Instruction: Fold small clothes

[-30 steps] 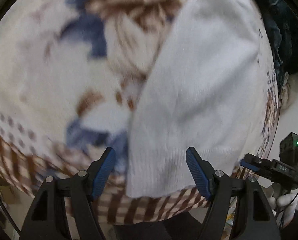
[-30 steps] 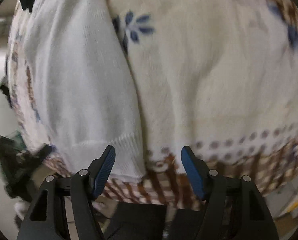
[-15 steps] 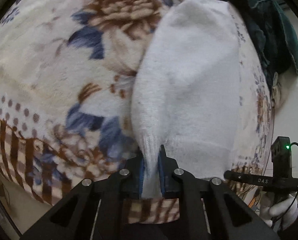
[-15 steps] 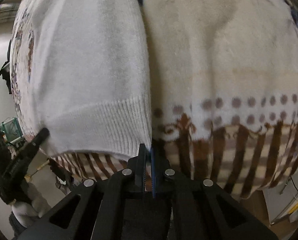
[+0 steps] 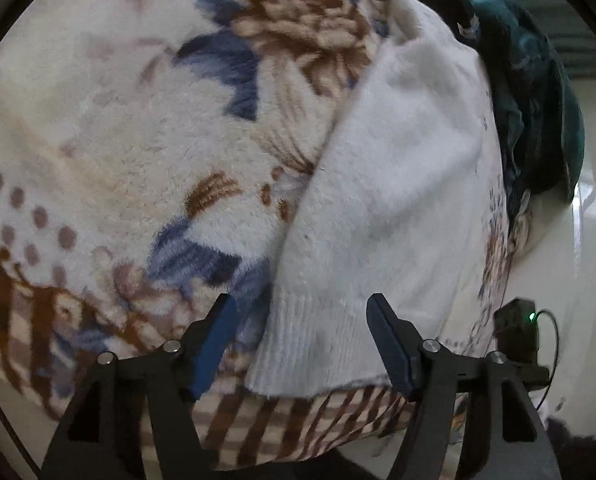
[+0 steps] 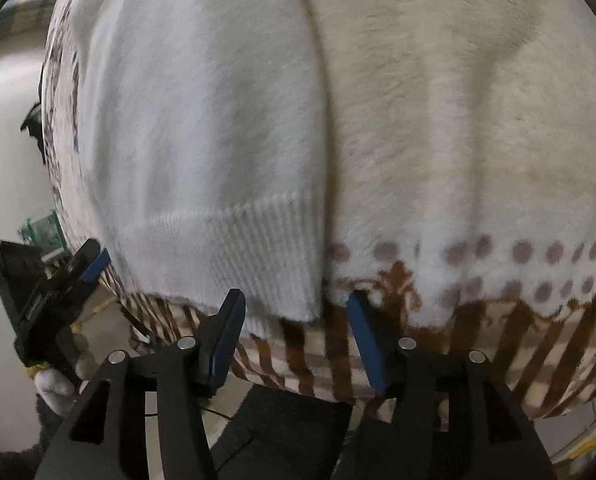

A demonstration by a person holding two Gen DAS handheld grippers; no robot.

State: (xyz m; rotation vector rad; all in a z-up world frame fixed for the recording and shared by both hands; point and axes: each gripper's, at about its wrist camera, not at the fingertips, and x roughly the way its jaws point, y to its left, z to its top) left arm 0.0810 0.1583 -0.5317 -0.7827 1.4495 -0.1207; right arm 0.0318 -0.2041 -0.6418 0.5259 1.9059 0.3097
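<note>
A white knit sweater (image 5: pixel 382 208) lies flat on a floral blanket (image 5: pixel 117 152), its ribbed hem toward me. My left gripper (image 5: pixel 302 336) is open, its blue pads either side of the hem's left corner. In the right wrist view the same sweater (image 6: pixel 201 120) fills the left half, and my right gripper (image 6: pixel 295 332) is open around the hem's right corner. Neither gripper holds cloth.
A dark teal garment (image 5: pixel 538 92) is heaped at the blanket's far right edge. The blanket's brown striped border (image 6: pixel 478 344) hangs over the near edge. The other gripper shows at each view's side: right (image 5: pixel 518 336), left (image 6: pixel 53 280).
Both grippers were open a second ago, shut on the sweater's hem corners half a second ago, and have opened again, letting the hem lie on the blanket.
</note>
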